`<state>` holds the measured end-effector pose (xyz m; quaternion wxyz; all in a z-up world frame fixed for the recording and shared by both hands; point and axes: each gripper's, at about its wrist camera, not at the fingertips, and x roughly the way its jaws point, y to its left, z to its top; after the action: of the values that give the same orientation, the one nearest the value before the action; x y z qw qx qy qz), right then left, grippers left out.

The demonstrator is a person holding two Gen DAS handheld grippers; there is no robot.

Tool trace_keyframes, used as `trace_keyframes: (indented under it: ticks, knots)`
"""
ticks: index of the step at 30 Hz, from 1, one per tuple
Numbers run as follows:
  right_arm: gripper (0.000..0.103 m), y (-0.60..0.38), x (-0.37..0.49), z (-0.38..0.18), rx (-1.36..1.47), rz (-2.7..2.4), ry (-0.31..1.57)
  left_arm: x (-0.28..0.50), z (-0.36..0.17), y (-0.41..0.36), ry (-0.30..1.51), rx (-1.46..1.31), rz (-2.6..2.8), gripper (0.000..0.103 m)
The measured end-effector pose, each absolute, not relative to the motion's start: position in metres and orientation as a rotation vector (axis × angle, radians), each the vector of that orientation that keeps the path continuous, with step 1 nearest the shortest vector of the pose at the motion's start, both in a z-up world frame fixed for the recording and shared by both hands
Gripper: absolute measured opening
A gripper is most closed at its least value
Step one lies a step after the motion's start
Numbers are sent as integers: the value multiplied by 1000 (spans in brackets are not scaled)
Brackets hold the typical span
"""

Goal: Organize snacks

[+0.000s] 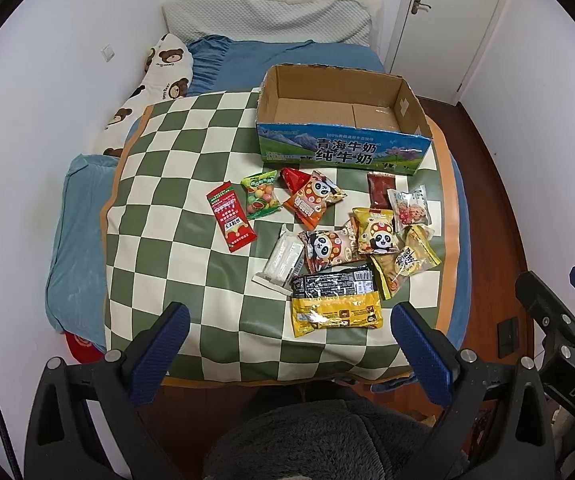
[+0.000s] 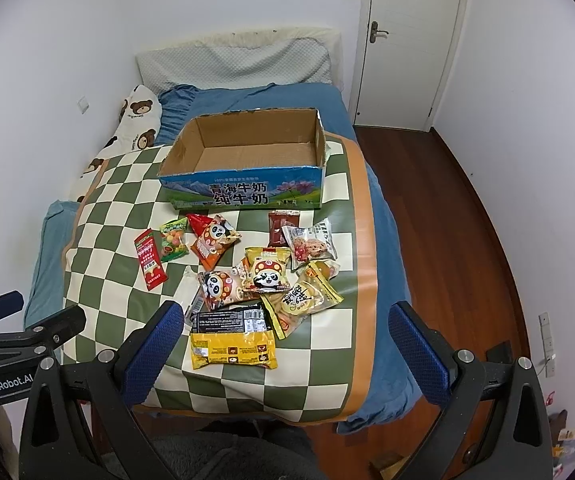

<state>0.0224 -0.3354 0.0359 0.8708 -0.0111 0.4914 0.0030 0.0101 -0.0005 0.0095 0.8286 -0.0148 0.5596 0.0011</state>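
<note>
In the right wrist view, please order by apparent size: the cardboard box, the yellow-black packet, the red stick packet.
1. cardboard box
2. yellow-black packet, nearer the camera, so flattered
3. red stick packet

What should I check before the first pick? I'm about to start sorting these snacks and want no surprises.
1. Open cardboard milk box has room: ok, its floor looks bare.
2. Left gripper ready: ok, jaws wide apart, nothing held.
3. Right gripper ready: ok, jaws wide apart, nothing held.
4. Yellow and black noodle packet, nearest the grippers, free to lift: ok, nothing lies on it.
5. Snacks well separated: not ok, the panda-print packets overlap in a pile; the long red sachet lies alone.
6. Green and cream checked mat flat under the box: cannot tell.
</note>
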Motion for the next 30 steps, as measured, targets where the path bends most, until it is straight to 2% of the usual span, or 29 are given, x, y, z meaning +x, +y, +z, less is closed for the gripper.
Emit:
trace_keyframes:
  ticks: [30]
  knots:
    - [103, -336, 17, 43, -14, 13, 1022, 9, 10, 3, 1178, -29, 6, 103]
